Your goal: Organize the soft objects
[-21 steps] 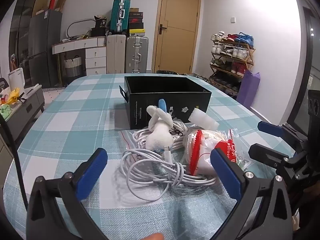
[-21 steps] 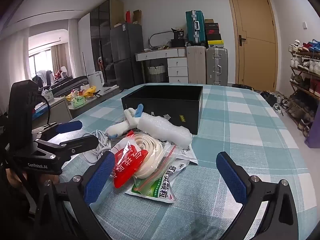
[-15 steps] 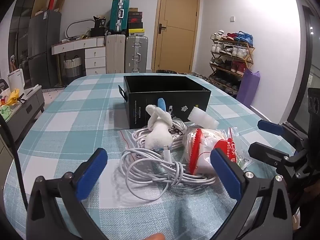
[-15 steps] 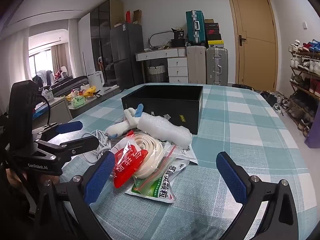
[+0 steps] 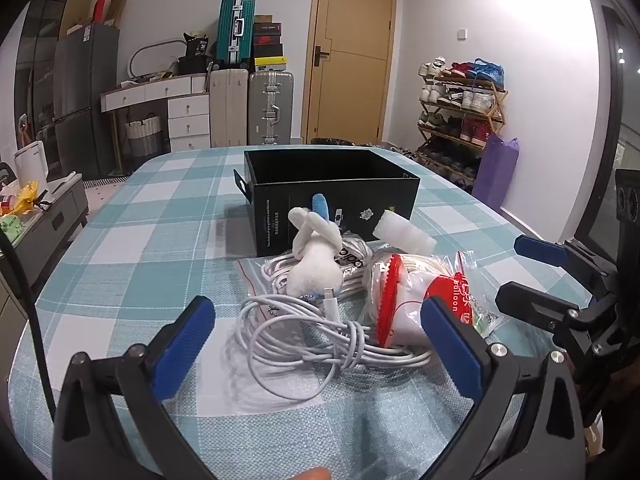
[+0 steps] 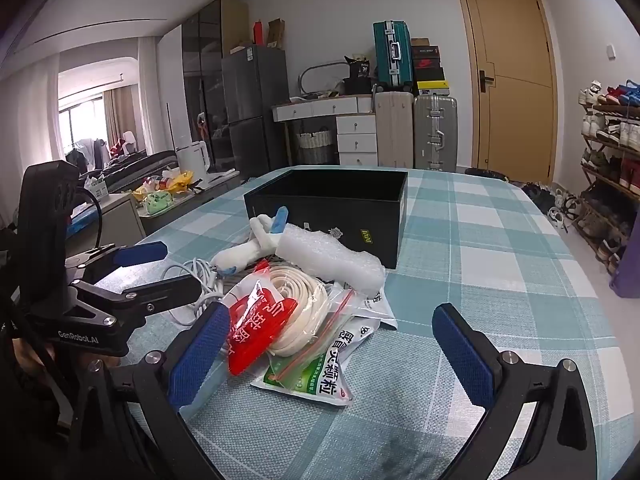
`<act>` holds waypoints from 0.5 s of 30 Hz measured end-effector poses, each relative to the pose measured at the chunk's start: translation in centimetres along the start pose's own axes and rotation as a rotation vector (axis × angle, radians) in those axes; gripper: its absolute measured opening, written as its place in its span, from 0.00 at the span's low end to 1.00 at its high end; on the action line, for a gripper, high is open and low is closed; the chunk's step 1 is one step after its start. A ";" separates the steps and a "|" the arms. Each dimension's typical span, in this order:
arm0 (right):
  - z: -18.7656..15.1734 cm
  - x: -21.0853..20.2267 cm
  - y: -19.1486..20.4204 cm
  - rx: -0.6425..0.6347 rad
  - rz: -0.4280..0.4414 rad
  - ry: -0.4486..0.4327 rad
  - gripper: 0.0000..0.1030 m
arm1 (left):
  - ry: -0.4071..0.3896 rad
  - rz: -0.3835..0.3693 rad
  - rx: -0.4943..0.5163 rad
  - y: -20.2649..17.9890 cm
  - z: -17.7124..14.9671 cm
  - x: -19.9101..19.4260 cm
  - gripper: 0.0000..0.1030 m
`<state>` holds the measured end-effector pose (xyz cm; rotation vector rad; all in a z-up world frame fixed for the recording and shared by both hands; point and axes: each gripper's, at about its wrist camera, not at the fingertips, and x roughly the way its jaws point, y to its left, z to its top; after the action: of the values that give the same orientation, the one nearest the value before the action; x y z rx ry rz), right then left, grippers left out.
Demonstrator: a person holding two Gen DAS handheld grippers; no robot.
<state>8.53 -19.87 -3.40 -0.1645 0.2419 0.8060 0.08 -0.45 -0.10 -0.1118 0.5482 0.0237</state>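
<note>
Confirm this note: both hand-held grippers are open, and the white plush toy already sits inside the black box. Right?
Not quite. The white plush toy lies on the table in front of the black box, as the left wrist view shows. Both hand-held grippers are open.

1. The left wrist view looks from low over the near edge of the checked table point(image 5: 152, 216), tilted down, facing the far wall with the door point(image 5: 352, 60); the white cable coil point(image 5: 320, 332) lies close ahead.
2. The right wrist view sits further right, close to the table, angled nearly level toward the far left, with the fridge point(image 6: 256, 108) in its centre.
3. Both share the black box point(image 6: 332, 200), the pile of soft items, the suitcases and the shoe rack.
4. Each view catches the other gripper at its edge: the right gripper point(image 5: 532, 276) and the left gripper point(image 6: 160, 268).
</note>
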 end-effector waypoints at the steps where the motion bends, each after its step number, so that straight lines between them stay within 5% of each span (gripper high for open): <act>1: 0.0 0.0 -0.1 0.000 0.000 0.001 1.00 | 0.000 0.001 -0.001 0.0 0.0 0.0 1.00; 15: 0.0 0.0 -0.1 0.000 -0.001 0.001 1.00 | 0.001 0.000 -0.001 0.0 0.0 0.0 1.00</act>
<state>8.60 -19.93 -3.40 -0.1655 0.2427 0.8053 0.09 -0.46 -0.07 -0.1128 0.5493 0.0239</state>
